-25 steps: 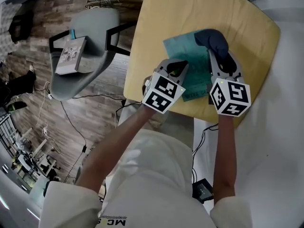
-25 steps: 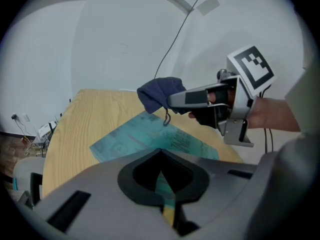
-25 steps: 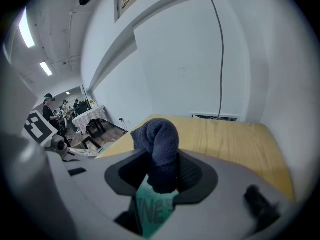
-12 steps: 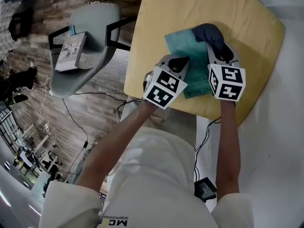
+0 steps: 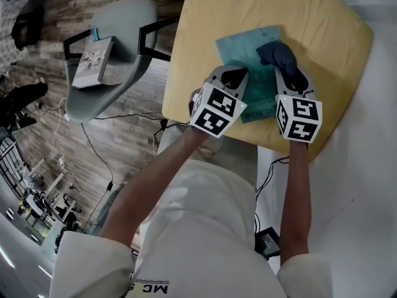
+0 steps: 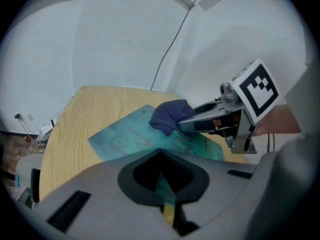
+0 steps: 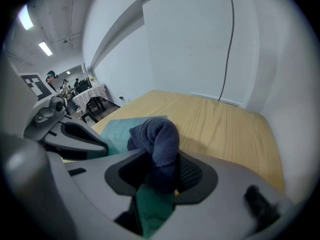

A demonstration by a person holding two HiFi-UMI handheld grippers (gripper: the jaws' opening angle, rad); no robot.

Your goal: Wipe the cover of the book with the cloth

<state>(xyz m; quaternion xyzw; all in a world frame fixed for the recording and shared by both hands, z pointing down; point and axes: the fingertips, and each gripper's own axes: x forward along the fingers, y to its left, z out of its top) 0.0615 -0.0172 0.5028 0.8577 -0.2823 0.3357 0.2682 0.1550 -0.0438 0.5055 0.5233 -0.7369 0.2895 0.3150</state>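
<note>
Your right gripper (image 5: 290,78) has its jaws closed on the dark blue cloth (image 5: 278,54), which bulges out ahead of them and presses on the far right part of the teal book (image 5: 243,56). The book lies flat on the yellow wooden surface (image 5: 205,23), near its front edge. Your left gripper (image 5: 232,77) rests its tips on the book's near left part. Its jaws are drawn almost together, leaving only a thin slit with nothing in it. The two grippers sit side by side, close but apart. Off to your left, a grey chair (image 5: 124,27) carries another book (image 5: 93,68).
</note>
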